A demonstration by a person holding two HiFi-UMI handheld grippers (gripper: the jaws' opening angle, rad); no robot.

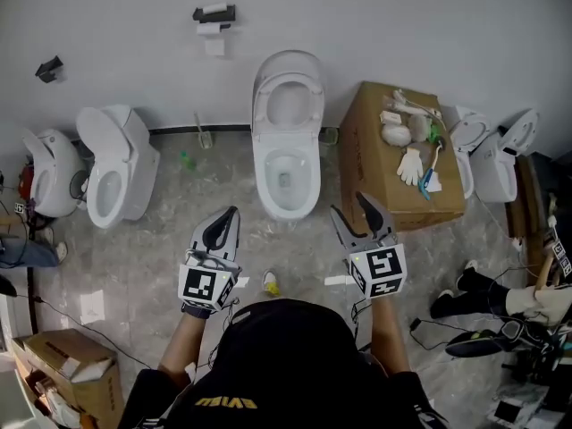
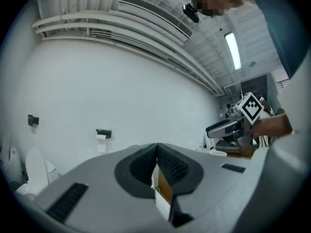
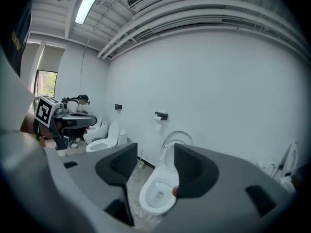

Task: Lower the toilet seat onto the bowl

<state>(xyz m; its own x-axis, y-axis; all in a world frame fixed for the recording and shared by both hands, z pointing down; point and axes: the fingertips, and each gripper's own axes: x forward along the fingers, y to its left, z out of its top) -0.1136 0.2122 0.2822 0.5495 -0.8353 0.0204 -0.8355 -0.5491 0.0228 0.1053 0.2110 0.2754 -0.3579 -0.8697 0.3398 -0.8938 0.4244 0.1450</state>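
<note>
White toilet (image 1: 268, 197), one raised seat (image 1: 264, 105), faces left claw (image 1: 231, 216), right claw (image 1: 347, 204).

Bare floor (image 1: 288, 250) up to the toilet bowl (image 1: 288, 209), cardboard box (image 1: 375, 168) close at its right, wider gap left

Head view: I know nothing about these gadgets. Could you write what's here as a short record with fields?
Toilet seat: upright, lifted off the bowl
Left hand-held gripper: jaws together, empty, short of the toilet
Right hand-held gripper: jaws apart, nothing between them, short of the toilet
Beside the toilet: cardboard box on its right, white gloves on top
Task status: seat not yet lowered
</note>
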